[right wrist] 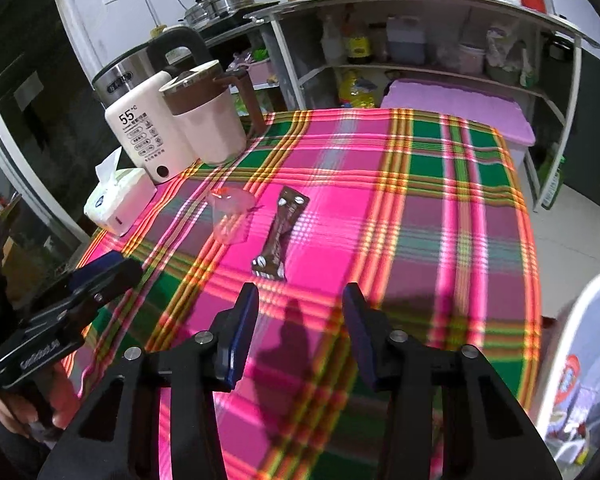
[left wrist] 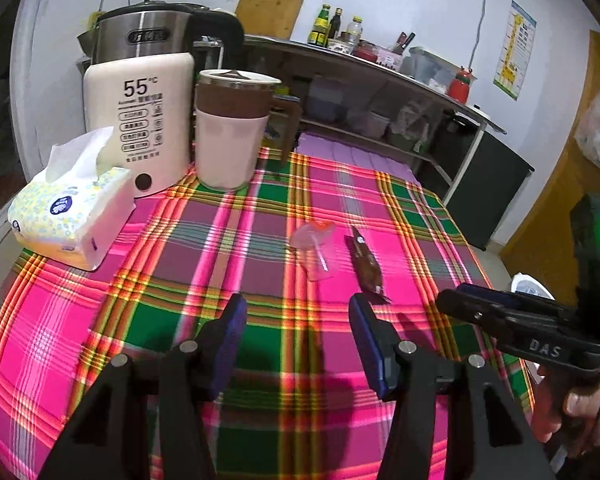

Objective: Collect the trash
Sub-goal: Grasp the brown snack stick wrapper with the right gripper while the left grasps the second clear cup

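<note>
A brown snack wrapper (left wrist: 366,266) lies on the plaid tablecloth (left wrist: 220,248); it also shows in the right wrist view (right wrist: 282,232). A clear plastic wrapper with an orange bit (left wrist: 316,246) lies just left of it, also in the right wrist view (right wrist: 230,216). My left gripper (left wrist: 298,312) is open and empty, just short of the brown wrapper's near end. My right gripper (right wrist: 300,300) is open and empty, a little before the brown wrapper. In the left wrist view the right gripper (left wrist: 460,300) appears at the right, its jaws seen edge-on.
A tissue pack (left wrist: 70,216), a white warmer marked 55°C (left wrist: 140,120), a steel kettle (left wrist: 148,32) and a pink-and-brown mug (left wrist: 232,132) stand at the table's far left. A white bin with a bag (right wrist: 580,360) stands beyond the table's right edge. Shelves (right wrist: 420,60) stand behind.
</note>
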### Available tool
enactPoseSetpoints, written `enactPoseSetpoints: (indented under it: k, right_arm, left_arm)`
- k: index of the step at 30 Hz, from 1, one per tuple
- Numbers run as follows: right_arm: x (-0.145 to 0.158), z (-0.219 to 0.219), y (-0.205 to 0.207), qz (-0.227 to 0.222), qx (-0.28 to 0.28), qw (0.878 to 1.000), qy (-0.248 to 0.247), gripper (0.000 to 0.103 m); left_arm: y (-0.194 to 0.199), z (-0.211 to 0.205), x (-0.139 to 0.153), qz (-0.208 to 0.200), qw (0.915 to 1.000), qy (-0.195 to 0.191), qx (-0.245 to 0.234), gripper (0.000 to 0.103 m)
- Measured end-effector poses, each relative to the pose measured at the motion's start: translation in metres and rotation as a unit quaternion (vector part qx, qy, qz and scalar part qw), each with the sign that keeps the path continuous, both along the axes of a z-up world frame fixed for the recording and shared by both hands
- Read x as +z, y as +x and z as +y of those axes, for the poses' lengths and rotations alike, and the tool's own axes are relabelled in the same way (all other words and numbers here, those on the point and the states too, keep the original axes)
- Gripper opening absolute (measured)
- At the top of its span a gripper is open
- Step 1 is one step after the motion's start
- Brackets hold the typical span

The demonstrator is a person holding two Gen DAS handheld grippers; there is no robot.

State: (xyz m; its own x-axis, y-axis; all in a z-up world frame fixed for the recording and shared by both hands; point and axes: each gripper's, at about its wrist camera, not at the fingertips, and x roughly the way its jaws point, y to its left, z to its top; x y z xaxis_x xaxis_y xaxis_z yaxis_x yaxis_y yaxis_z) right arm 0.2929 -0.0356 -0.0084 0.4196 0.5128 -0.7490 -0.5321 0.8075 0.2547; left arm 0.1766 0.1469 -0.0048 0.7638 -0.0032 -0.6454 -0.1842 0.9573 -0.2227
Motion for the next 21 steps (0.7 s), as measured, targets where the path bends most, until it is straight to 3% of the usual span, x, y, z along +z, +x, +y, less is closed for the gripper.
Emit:
enactPoseSetpoints:
  k: [14,17,21]
  right_arm:
    - [-0.028,0.051,0.041,0.024,0.02,1.0,-0.003,0.032]
    - [-0.034,0.056,0.046,0.029,0.024,0.999,-0.005,0.02]
    - [-0.035,0.053,0.047,0.025,0.023,0.999,-0.003,0.016]
  left_arm:
    - [0.011,0.028,-0.003,0.0,0.9999,-0.012,0.011,0.055]
    - [0.015,0.028,-0.004,0.0,0.9998,-0.017,0.01,0.055]
    - [0.021,0.025,-0.005,0.004,0.9998,-0.021,0.006,0.055]
